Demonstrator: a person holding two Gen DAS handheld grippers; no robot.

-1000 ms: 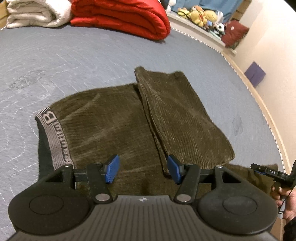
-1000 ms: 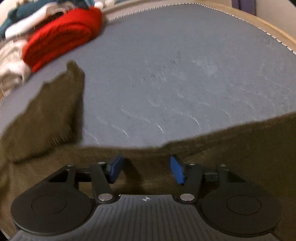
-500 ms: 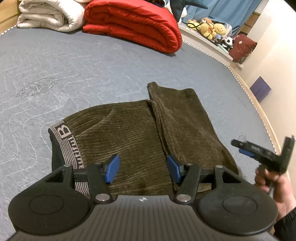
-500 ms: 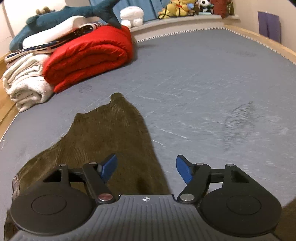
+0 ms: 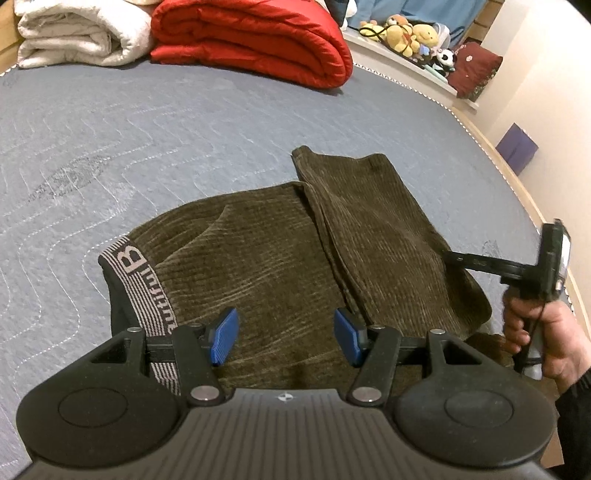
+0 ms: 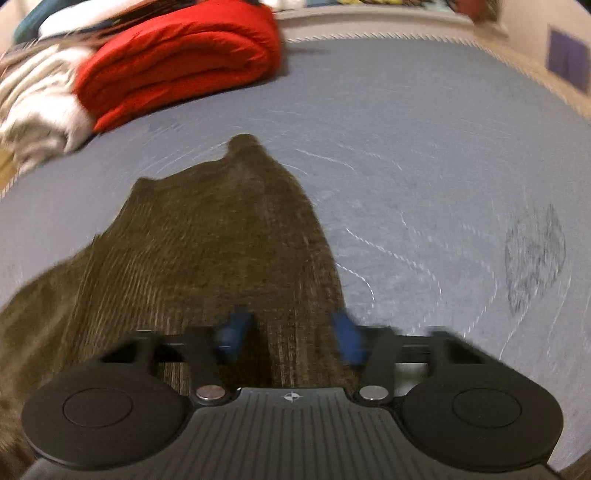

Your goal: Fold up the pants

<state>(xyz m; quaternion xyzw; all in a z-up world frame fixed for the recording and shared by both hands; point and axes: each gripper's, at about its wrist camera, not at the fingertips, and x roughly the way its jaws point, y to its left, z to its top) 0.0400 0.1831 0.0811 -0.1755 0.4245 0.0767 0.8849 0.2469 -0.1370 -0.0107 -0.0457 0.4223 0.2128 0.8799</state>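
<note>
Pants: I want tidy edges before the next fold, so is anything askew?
Yes. The folded-over leg lies slanted, its far corner poking past the top edge of the pants, so the edges don't line up.

Right gripper [image 6: 290, 338] fingers [image 6: 232, 334] motion-blurred, grip unclear; pants [image 5: 280, 266] near edge hidden behind left gripper [image 5: 286, 341].

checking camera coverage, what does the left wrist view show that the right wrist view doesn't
Only the left wrist view shows the pants' waistband, the left gripper open over the pants, the hand holding the other gripper, and the stuffed toys. Only the right wrist view, which is blurred, shows the right gripper over the folded leg's edge. Both show the brown pants, red blanket and grey mattress.
</note>
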